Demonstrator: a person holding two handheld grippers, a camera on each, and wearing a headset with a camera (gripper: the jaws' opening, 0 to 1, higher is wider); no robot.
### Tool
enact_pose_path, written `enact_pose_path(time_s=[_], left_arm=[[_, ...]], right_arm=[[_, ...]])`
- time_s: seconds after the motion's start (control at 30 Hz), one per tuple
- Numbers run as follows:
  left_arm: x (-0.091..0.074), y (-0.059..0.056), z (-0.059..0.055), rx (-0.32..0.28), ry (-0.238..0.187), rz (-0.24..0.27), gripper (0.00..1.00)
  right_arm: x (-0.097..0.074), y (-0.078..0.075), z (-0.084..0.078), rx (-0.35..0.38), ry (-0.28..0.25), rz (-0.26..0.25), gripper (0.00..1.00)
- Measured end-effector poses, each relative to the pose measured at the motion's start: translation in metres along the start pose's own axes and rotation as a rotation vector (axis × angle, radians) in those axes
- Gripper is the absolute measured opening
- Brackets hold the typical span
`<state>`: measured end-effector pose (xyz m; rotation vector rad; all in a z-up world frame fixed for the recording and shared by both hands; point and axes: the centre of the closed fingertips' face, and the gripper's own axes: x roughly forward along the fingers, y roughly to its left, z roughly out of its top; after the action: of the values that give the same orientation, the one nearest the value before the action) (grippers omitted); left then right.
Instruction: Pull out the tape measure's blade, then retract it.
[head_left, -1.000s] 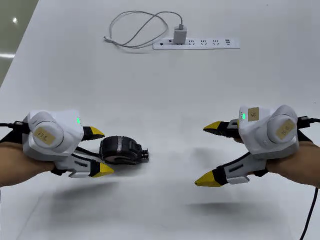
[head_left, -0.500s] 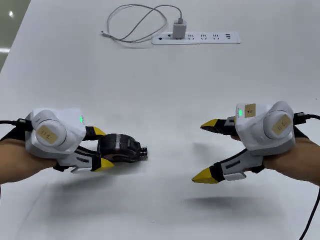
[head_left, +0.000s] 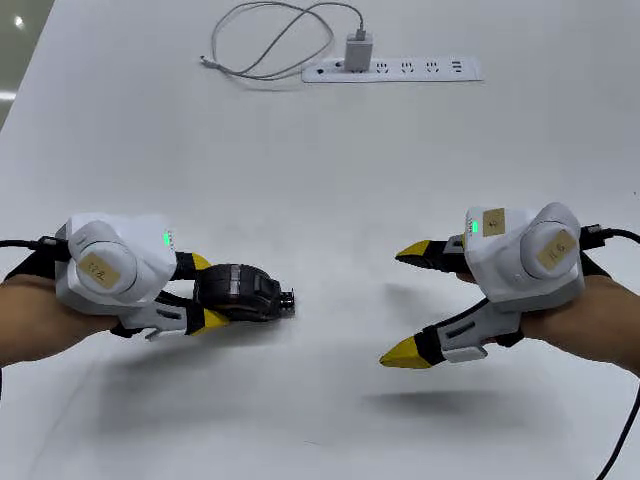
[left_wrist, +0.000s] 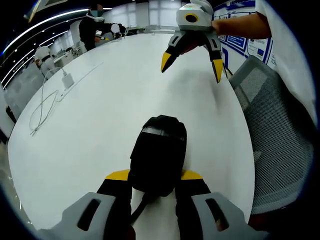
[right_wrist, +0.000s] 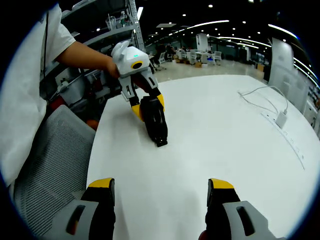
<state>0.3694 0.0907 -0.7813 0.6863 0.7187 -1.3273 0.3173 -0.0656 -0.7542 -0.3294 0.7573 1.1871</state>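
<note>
On the white workbench (head_left: 320, 170), toward its left side, the black tape measure (head_left: 243, 292) rests between the yellow-tipped jaws of the left gripper (head_left: 208, 291), which press against both sides of its case (the blade is not pulled out). Well apart to the right, the right gripper (head_left: 406, 301) hovers with its jaws spread wide, holding nothing.

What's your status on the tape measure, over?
Left gripper shut on tape measure, on the table. Right gripper open, off to the side. Blade not yet pulled out. Power strip at far edge, not in the way.
</note>
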Motion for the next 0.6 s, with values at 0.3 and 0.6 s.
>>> enact_pose_path(time_s=[0.3,0.6], left_arm=[[0.000,0.000,-0.001,-0.003,0.009,-0.002,0.28],[0.000,0.001,-0.002,-0.024,0.013,0.005,0.28]], right_arm=[[0.003,0.000,0.001,-0.004,-0.008,0.000,0.72],[0.018,-0.002,0.011,-0.048,-0.037,-0.012,0.61]])
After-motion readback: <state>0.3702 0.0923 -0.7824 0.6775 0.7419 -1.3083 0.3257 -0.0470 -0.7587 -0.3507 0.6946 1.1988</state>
